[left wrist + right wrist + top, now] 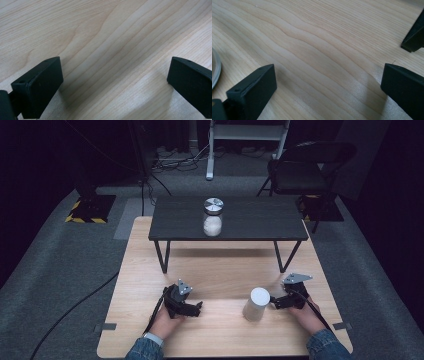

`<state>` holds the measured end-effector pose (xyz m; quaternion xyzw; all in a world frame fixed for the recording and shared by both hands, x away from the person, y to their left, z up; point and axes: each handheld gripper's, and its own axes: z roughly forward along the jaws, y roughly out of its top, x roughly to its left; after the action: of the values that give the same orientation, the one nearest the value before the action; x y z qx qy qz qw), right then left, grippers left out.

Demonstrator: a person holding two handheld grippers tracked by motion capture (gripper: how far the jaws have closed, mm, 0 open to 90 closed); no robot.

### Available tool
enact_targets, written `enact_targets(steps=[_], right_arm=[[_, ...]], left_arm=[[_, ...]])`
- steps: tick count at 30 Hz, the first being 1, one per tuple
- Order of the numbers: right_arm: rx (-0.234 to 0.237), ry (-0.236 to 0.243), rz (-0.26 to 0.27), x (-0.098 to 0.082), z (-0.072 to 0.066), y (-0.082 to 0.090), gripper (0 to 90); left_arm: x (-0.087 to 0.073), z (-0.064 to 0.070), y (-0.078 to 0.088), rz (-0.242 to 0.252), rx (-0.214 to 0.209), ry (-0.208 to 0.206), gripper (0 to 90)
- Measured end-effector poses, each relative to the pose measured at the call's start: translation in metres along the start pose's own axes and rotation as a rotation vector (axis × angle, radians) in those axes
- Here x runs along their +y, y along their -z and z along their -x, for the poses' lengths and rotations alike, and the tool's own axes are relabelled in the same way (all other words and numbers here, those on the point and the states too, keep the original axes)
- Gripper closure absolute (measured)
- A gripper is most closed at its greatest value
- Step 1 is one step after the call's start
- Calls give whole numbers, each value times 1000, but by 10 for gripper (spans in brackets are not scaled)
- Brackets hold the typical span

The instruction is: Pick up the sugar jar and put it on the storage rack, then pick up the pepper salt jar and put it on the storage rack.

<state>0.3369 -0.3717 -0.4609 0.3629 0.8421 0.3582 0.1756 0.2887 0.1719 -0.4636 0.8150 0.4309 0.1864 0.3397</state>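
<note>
A white cylinder-shaped container (pixel 255 306) stands upright on the wooden table (pixel 220 275), near the front right. My right gripper (pixel 274 304) lies just to its right, jaws pointing toward it and apart from it. In the right gripper view my right gripper (pixel 328 80) is open over bare wood, and a grey curved rim (pixel 215 67) shows at the left edge. My left gripper (pixel 198 308) rests on the table at the front left; it (pixel 115 75) is open with only wood between its jaws. A glass jar (pixel 213 218) with a metal lid and white contents stands on a black shelf (pixel 250 217).
The black low shelf stands on thin legs (pixel 162 255) across the back half of the table. A black object (pixel 414 35) shows at the right gripper view's upper right. A dark chair (pixel 305 167) and floor cables (pixel 75 307) lie beyond the table.
</note>
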Motion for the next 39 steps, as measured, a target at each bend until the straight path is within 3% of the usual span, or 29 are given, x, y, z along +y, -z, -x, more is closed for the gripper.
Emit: enact_targets(steps=[17, 22, 26, 29, 35, 39], right_arm=[[5, 6, -1, 2, 2, -2, 0], [-32, -19, 4, 3, -5, -3, 10], [-39, 22, 19, 2, -10, -2, 16], [-40, 32, 80, -2, -11, 6, 18], [-14, 3, 279, -18, -12, 25, 18], [-21, 41, 364, -22, -21, 33, 18]], left_arm=[[0, 1, 0, 0, 3, 2, 1], [-1, 2, 1, 0, 9, 12, 1], [-1, 3, 1, 1, 9, 12, 1], [-1, 3, 1, 0, 9, 12, 1], [-1, 3, 1, 1, 9, 12, 1], [-1, 3, 1, 1, 9, 12, 1]])
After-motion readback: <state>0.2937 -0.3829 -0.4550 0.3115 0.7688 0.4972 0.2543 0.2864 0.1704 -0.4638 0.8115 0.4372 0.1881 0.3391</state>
